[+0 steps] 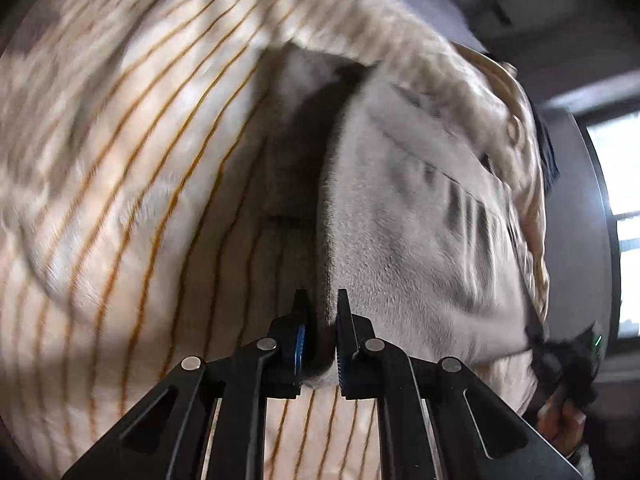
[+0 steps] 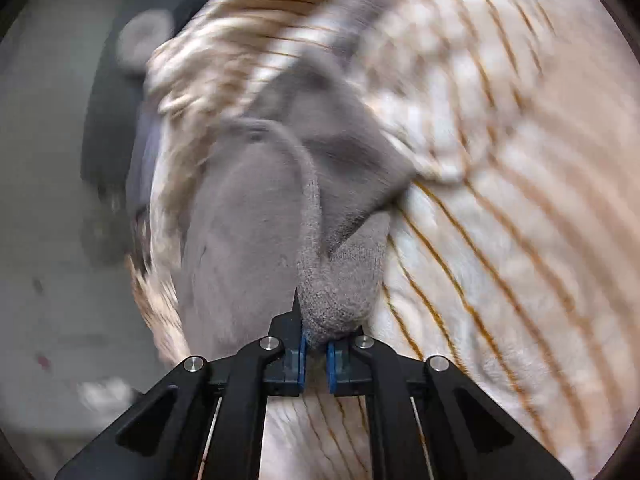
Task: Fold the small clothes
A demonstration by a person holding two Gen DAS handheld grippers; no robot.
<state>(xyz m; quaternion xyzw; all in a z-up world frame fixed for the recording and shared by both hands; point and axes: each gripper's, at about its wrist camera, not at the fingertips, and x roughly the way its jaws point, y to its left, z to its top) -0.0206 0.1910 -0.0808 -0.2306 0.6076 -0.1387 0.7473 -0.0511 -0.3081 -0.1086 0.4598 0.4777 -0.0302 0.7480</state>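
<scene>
The left gripper (image 1: 322, 320) has its jaws drawn almost together on an edge of the grey garment (image 1: 420, 220); a fold of the fuzzy grey cloth is pinched between the blue pads. From that pinch the garment's edge runs up and away as a dark crease, with the cloth spreading to the right of it.

The right gripper (image 2: 316, 344) is likewise nearly closed, clamped on a bunched, knitted-looking hem of the same grey garment (image 2: 340, 280), which bulges out just above the fingertips. Behind it the cloth opens into a rounded flap on the left and a darker triangular fold higher up.

The garment lies on a cream blanket with thin orange stripes (image 1: 140, 200), which carries it and fills most of both views. In the left wrist view the blanket's far edge curves down the right side, with the garment reaching close to it; beyond lie a dark surface and a bright window (image 1: 624, 208). In the right wrist view the blanket's edge runs down the left, crumpled near the top, and past it is grey floor (image 2: 48, 240). To the right of that gripper the blanket stretches wide and bare. Both views are blurred.
</scene>
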